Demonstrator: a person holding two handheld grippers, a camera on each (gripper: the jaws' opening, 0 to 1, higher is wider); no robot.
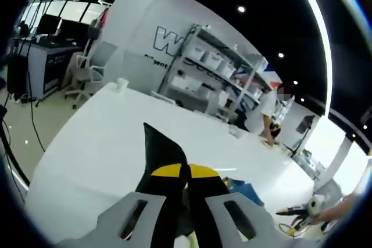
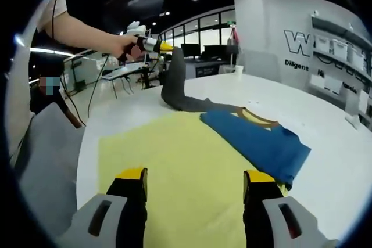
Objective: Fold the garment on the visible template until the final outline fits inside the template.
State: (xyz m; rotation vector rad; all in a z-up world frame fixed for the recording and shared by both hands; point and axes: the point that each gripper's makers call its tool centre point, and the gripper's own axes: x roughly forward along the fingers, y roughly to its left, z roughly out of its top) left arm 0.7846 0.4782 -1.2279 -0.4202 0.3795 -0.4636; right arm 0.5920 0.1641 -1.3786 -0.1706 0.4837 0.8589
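**Dark sleeve lifted, fold not yet laid**

We see our left tongs (image 1: 185, 179) clamped on a dark flap of the garment (image 1: 160, 149), which rises from between the yellow tips at lower centre of the left gripper view. In the right gripper view the same left tongs (image 2: 168, 46) sit at upper left, holding the dark sleeve (image 2: 174, 79) up off the white worktop (image 2: 325, 114). The blue body of the garment (image 2: 256, 140) lies at centre right, partly over the yellow template (image 2: 174, 172), its right edge reaching past the yellow. Our right tongs (image 2: 195, 187) stand apart, holding nothing, low over the template.

We judge the main risks thus: the thin sleeve may slip from the left tongs, or pulling it could drag the blue body further off the template. Laying the sleeve down crooked would also leave cloth outside the yellow.
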